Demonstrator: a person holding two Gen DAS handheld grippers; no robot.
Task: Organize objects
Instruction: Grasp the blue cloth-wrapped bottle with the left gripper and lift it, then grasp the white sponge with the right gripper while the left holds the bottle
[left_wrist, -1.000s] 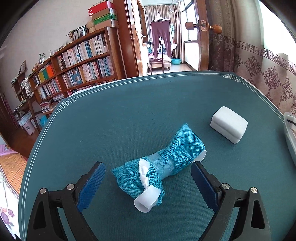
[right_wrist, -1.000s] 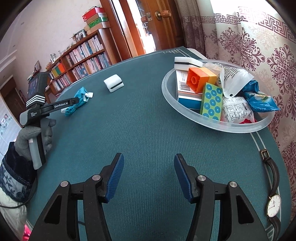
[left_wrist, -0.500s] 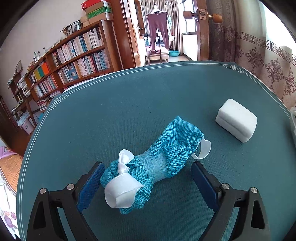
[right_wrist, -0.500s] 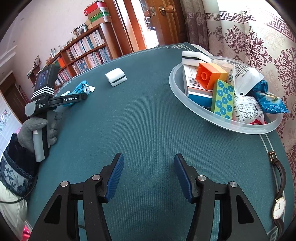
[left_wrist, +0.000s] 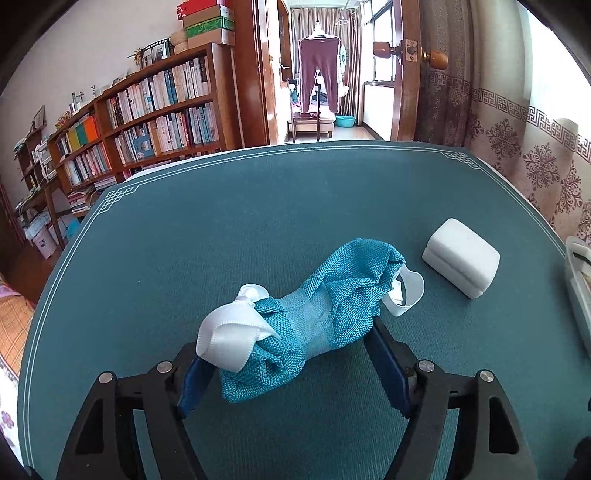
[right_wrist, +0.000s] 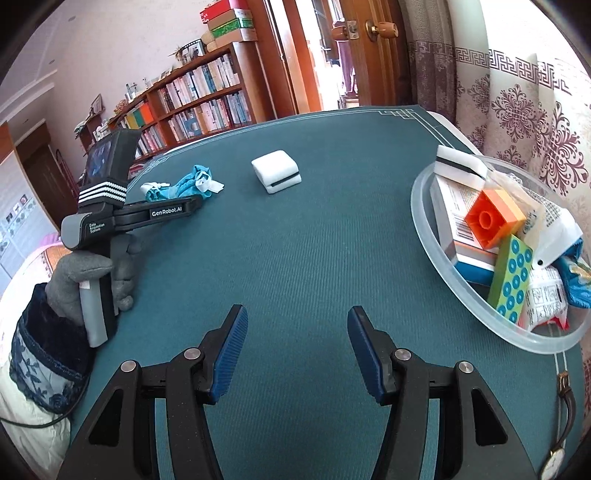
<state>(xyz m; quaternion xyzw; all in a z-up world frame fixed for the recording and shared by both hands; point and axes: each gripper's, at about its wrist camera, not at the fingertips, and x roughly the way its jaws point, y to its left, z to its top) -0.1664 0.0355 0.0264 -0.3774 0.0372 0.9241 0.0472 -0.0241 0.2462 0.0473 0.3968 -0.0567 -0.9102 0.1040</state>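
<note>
Round table (left_wrist: 258, 206) under a dark teal cloth, filling both views. At the right edge, a clear plastic bowl (right_wrist: 436, 240) heaped with boxes, toy bricks and snack packets. Near the far middle, a white case (left_wrist: 461, 266), closed, lying flat and well apart from the bowl. Left of it, a teal woven pouch (left_wrist: 325, 310) tied with white ribbon (left_wrist: 229, 339), lying on the table between the jaws of the left gripper (left_wrist: 291, 365).

Long axis of the pouch running diagonally, from near-left to far-right in the left wrist view; ribboned, knotted end nearest the left jaw, open ruffled end with a white loop pointing toward the white case.

Left jaws just been closing around the pouch, both now against the fabric, the left one half hidden under the ribbon; firm pressure not certain. Right gripper (right_wrist: 293, 350) hovering over bare cloth, jaws released, nothing between them.

Likely risk: soft fabric bunching and sliding out on the lift, since the jaws meet the pouch across its slant rather than squarely. Also possible: ribbon alone caught, leaving the pouch dangling or dropping short of the bowl.
</note>
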